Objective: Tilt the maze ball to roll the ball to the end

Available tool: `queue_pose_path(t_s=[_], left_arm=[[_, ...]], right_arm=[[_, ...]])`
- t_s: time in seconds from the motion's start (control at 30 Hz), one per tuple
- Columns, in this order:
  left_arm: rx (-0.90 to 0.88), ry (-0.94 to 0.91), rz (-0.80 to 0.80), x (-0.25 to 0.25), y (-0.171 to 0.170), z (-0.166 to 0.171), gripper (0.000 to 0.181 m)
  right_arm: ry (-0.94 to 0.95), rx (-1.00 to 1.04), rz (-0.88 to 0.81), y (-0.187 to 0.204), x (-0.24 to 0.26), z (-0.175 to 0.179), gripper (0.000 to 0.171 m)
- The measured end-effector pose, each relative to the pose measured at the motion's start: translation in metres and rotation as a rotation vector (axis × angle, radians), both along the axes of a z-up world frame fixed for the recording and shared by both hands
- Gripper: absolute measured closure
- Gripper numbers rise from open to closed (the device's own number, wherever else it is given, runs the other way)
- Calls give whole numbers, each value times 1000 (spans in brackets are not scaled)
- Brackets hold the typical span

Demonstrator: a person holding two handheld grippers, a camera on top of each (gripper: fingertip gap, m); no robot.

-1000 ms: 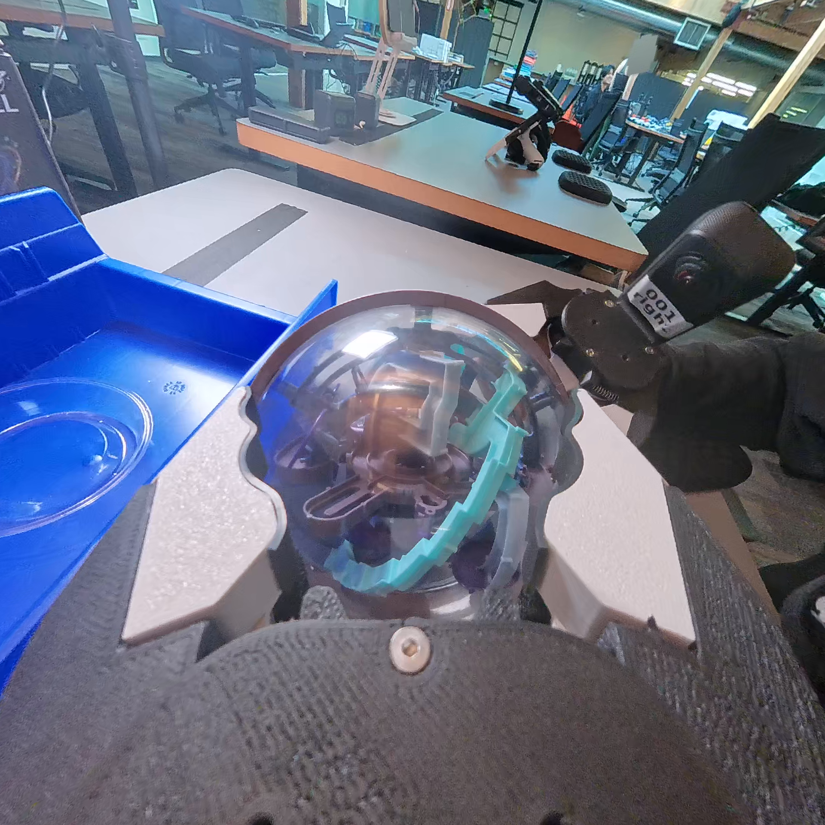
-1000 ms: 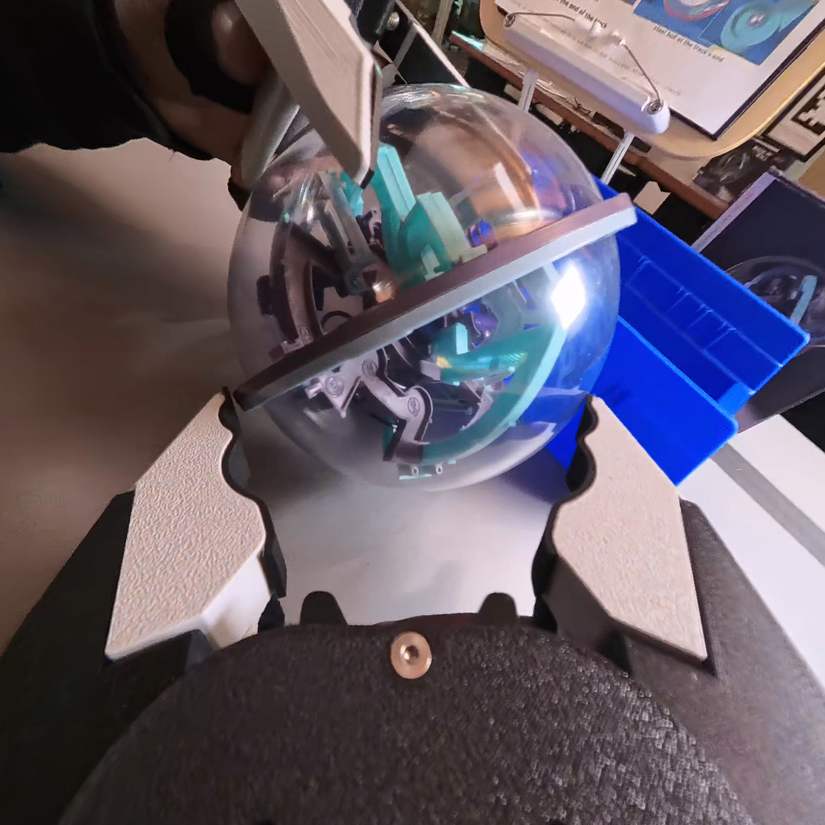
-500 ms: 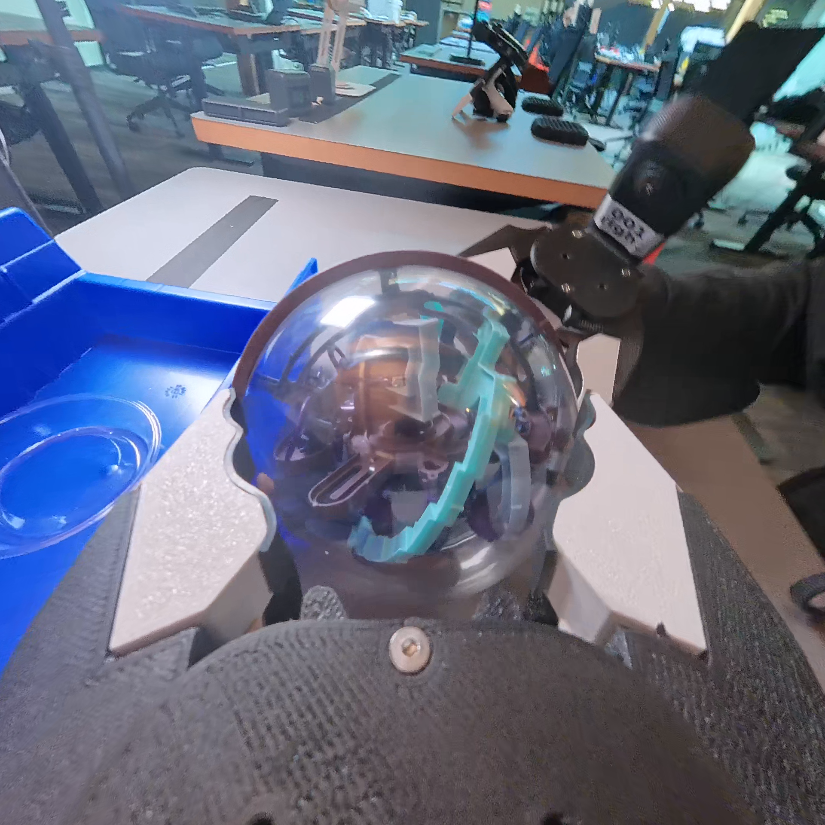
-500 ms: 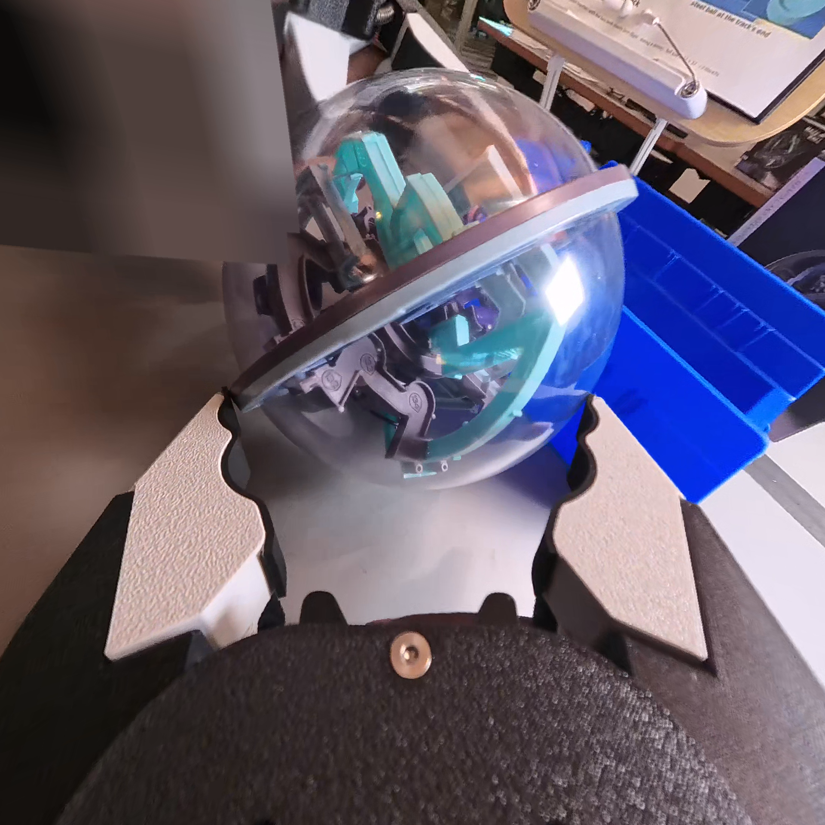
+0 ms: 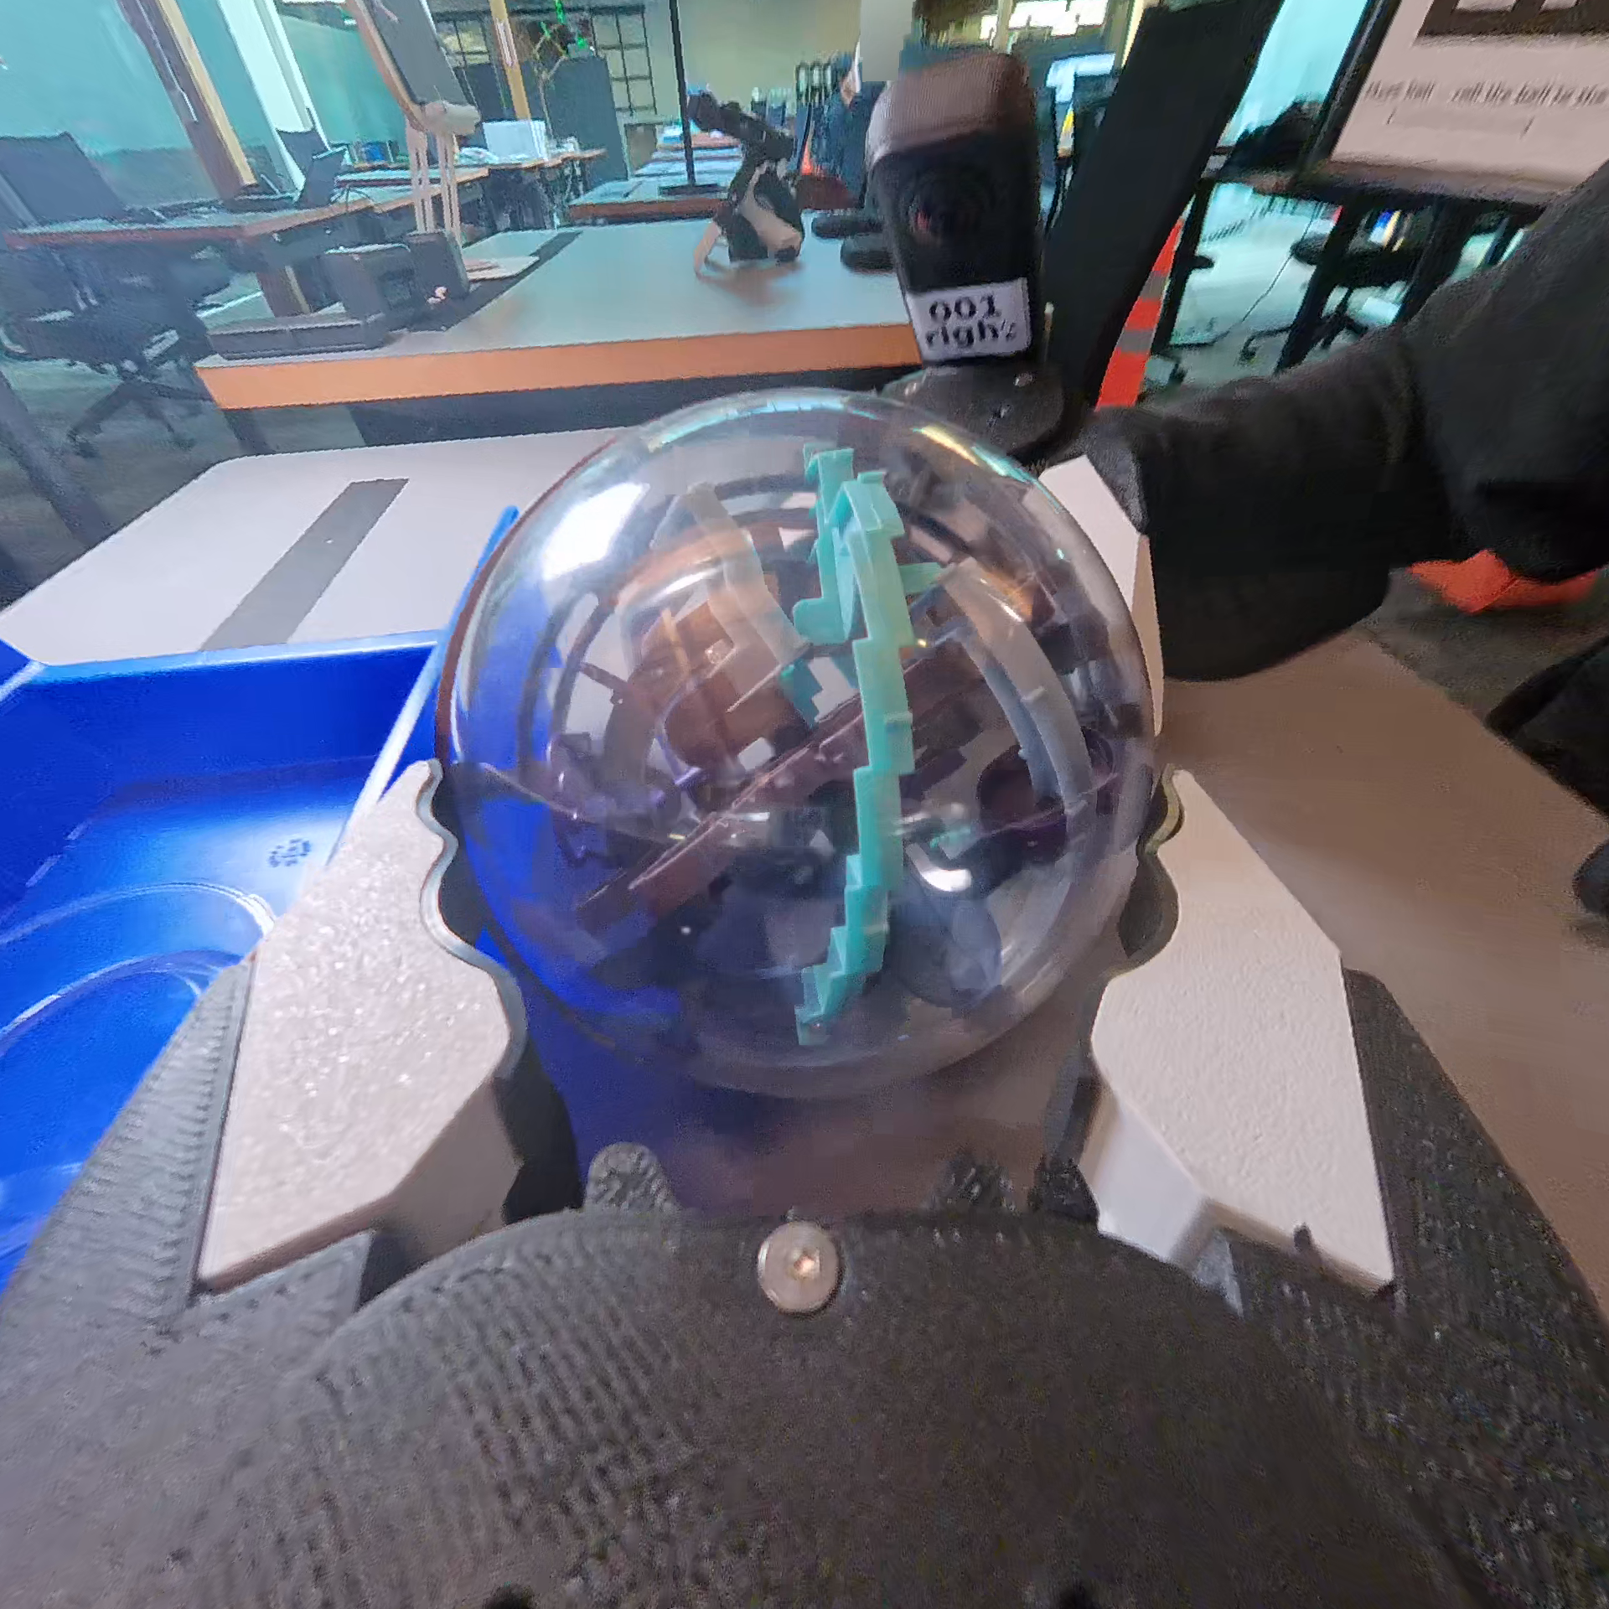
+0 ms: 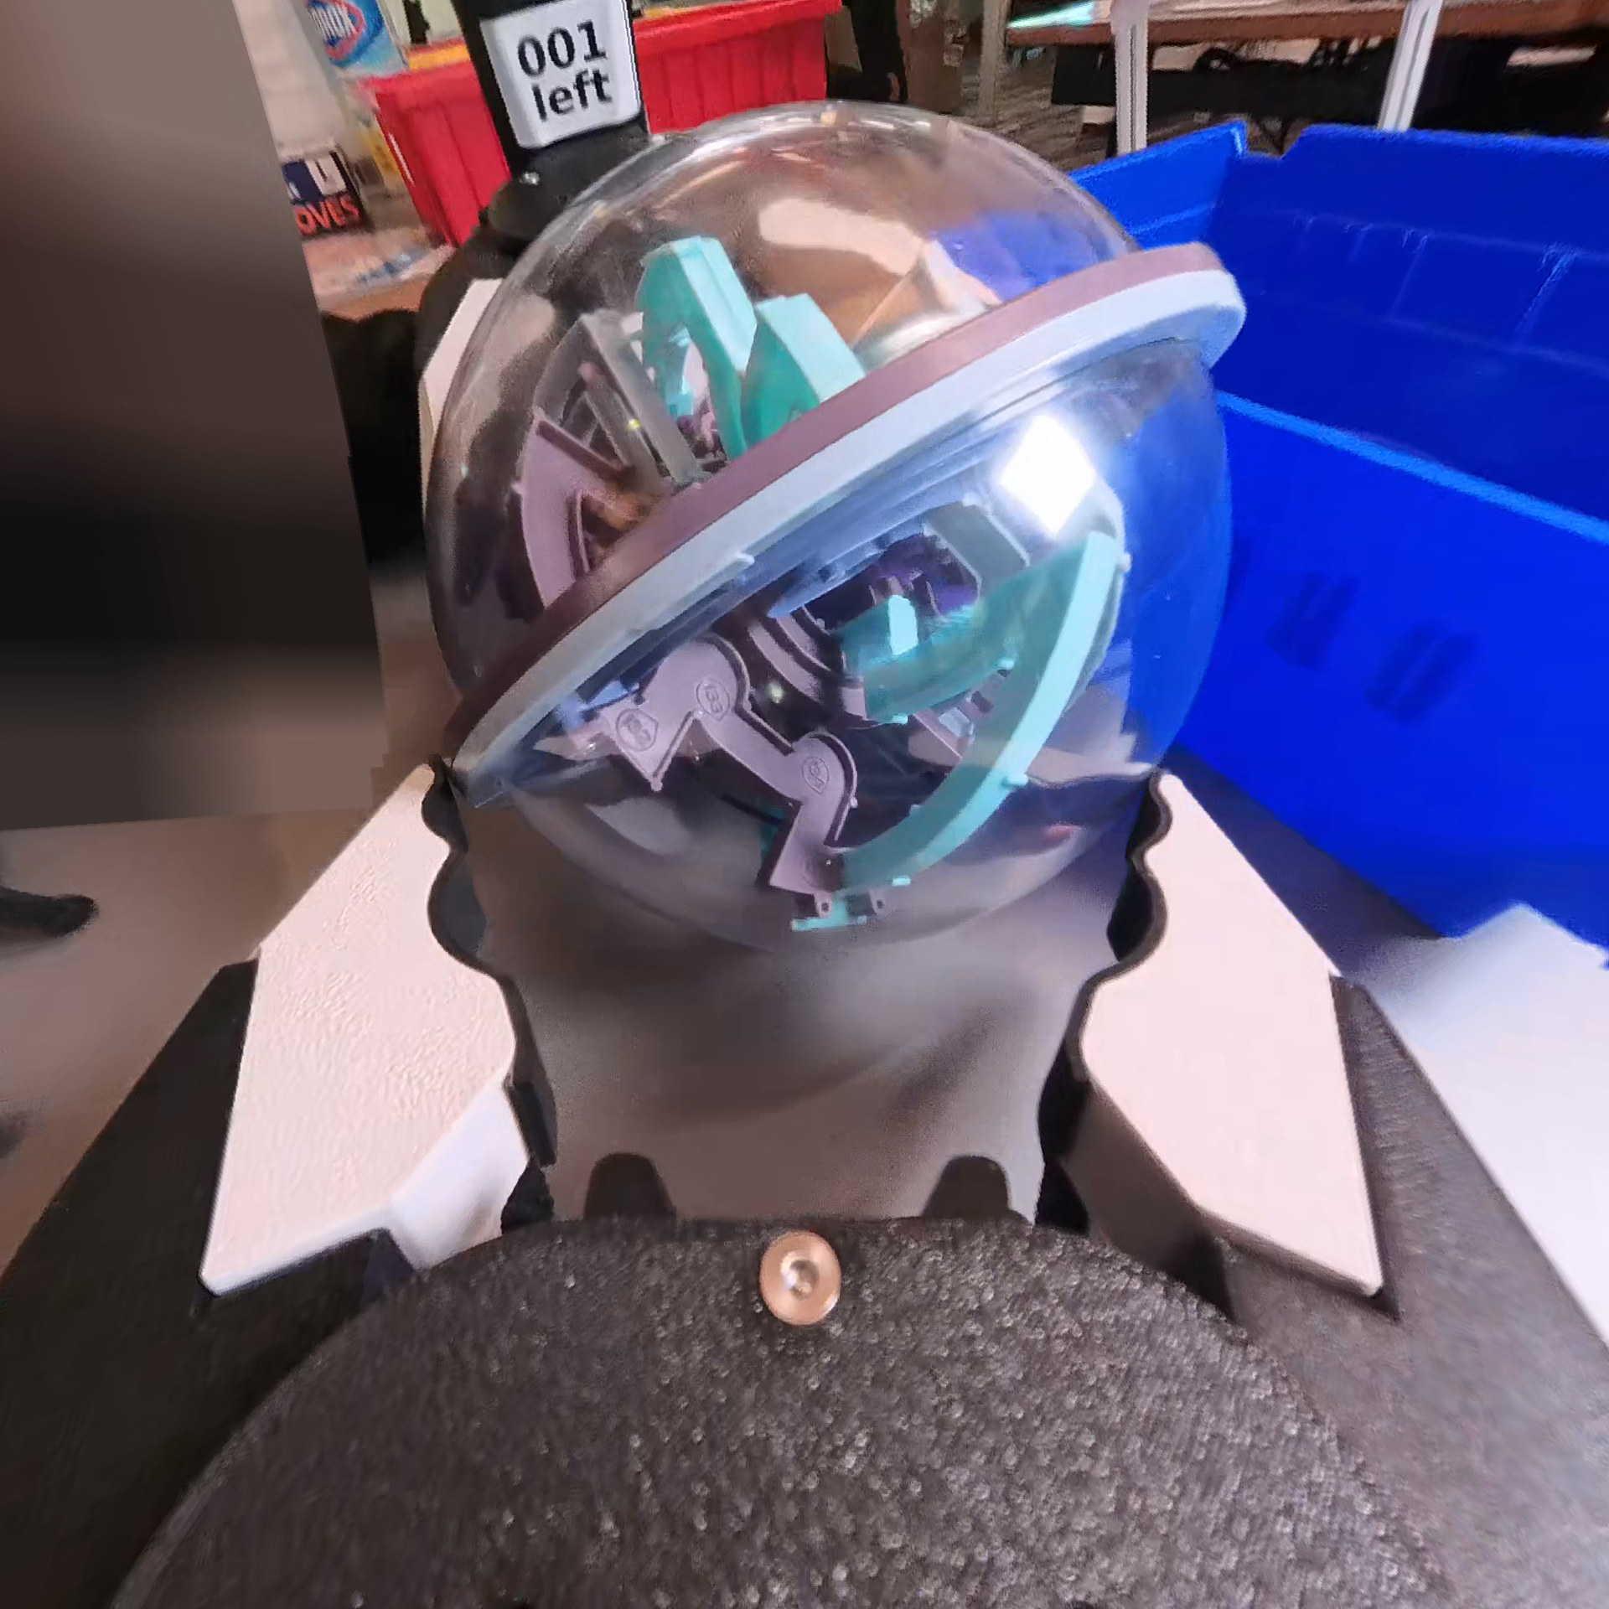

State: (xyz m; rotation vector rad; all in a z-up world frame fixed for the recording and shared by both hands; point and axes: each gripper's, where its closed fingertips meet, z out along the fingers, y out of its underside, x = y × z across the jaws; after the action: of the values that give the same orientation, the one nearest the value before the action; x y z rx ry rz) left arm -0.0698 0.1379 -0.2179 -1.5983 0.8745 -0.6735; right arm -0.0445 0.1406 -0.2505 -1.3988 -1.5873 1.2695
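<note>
Between left gripper (image 5: 797, 871) jaws: maze ball (image 5: 797, 740), clamped both sides; right gripper (image 6: 797, 871) jaws likewise gripping it

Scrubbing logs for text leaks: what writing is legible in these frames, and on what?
Housing label, white, on black housing behind maze ball: legible, not transcribed.
Post label, white, on black post: legible, not transcribed.
Wall sign: blurred.
Boxes: partly legible, not transcribed.

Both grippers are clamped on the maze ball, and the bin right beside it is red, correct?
Not quite. The bin beside the maze ball is blue, as the right wrist view shows. The rest holds: the left gripper and right gripper both clamp the ball.
</note>
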Motion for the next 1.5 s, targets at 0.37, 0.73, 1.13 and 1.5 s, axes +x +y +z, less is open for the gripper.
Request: queue_pose_path(t_s=[0.37,0.73,1.13,1.5], left_arm=[[-77,-86,4,3,12,8,36],[-196,-156,52,14,21,16,41],[-72,12,40,-7,-13,-21,29],[-337,-226,85,-10,7,-9,32]], right_arm=[[25,387,-101,26,14,28,17],[49,458,-70,20,8,19,26],[0,33,-4,-5,-1,1,35],[-40,286,-125,19,6,2,33]])
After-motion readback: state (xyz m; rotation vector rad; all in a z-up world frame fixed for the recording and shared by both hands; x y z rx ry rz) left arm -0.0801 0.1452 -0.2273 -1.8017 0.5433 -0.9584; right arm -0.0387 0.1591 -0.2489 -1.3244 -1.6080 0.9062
